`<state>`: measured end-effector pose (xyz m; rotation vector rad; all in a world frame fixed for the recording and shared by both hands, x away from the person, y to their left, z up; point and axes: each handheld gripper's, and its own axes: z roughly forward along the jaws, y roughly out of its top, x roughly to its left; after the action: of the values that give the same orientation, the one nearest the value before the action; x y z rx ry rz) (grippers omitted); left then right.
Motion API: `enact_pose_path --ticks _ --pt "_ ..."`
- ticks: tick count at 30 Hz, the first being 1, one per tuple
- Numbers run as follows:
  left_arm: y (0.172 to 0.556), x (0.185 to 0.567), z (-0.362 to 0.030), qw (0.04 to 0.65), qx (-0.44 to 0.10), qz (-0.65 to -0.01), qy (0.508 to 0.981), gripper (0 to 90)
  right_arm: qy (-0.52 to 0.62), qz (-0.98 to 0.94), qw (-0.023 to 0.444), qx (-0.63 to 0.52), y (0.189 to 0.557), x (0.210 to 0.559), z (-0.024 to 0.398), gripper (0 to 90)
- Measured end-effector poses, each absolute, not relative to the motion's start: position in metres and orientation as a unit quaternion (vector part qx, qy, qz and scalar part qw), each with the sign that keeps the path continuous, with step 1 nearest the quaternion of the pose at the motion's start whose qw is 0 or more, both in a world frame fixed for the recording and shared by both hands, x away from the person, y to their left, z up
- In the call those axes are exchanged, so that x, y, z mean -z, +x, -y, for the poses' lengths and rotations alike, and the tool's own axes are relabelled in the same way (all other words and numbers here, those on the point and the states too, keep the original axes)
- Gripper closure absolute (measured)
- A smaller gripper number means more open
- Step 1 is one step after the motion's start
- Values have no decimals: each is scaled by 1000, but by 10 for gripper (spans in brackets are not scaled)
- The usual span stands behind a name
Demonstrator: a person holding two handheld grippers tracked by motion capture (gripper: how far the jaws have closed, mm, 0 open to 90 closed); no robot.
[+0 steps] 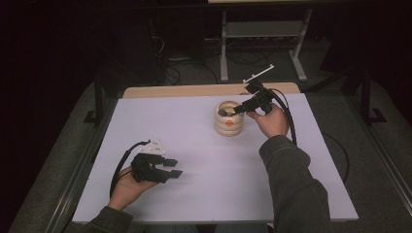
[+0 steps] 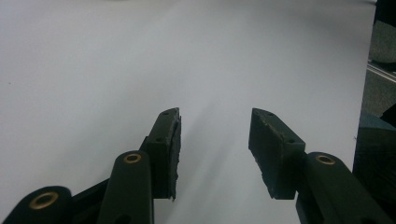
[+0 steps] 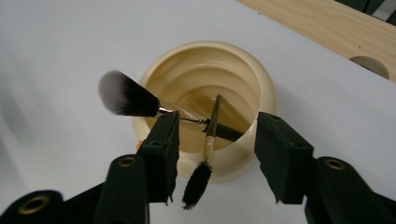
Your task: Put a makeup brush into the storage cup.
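Black jaws of our right tool (image 3: 215,133) stand about half open over the cream cup (image 3: 252,79), with nothing pressed between the pads. We see the cup on the far middle of the white counter (image 1: 204,194), and two brushes leaning in it: a big powder brush (image 3: 126,98) with a dark, white-tipped head, and a thin mascara-type brush (image 3: 198,177) whose bristle end hangs over the near rim.

Largest risk first: we judge that the cup could tip or slide if the tool knocks its rim, since it is light-looking and nothing holds it steady. Next, the powder brush lies just beside one jaw, so pulling away carelessly could drag it out. Smallest, the thin brush could roll off the rim.

Our left tool (image 1: 170,167) rests near the counter's near left, jaws half open and empty.
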<state>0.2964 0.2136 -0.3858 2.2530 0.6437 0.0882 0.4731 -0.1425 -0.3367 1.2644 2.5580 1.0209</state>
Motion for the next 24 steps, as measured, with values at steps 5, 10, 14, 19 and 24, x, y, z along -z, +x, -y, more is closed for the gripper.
enact_pose_path --ticks 5,10,14,19,24 --pt "298 387 -213 387 -37 -253 886 509 413 -842 57 -343 467 332 144 395" --pt "298 387 -212 382 -38 -254 888 484 410 -836 61 -359 458 331 150 384" --pt "298 386 -213 385 -43 -258 885 455 414 -831 61 -367 452 333 157 369" --pt "300 386 -215 388 -43 -267 881 429 412 -829 58 -374 444 336 159 345" --pt "300 385 -216 392 -44 -273 878 404 405 -832 63 -375 437 339 160 332"
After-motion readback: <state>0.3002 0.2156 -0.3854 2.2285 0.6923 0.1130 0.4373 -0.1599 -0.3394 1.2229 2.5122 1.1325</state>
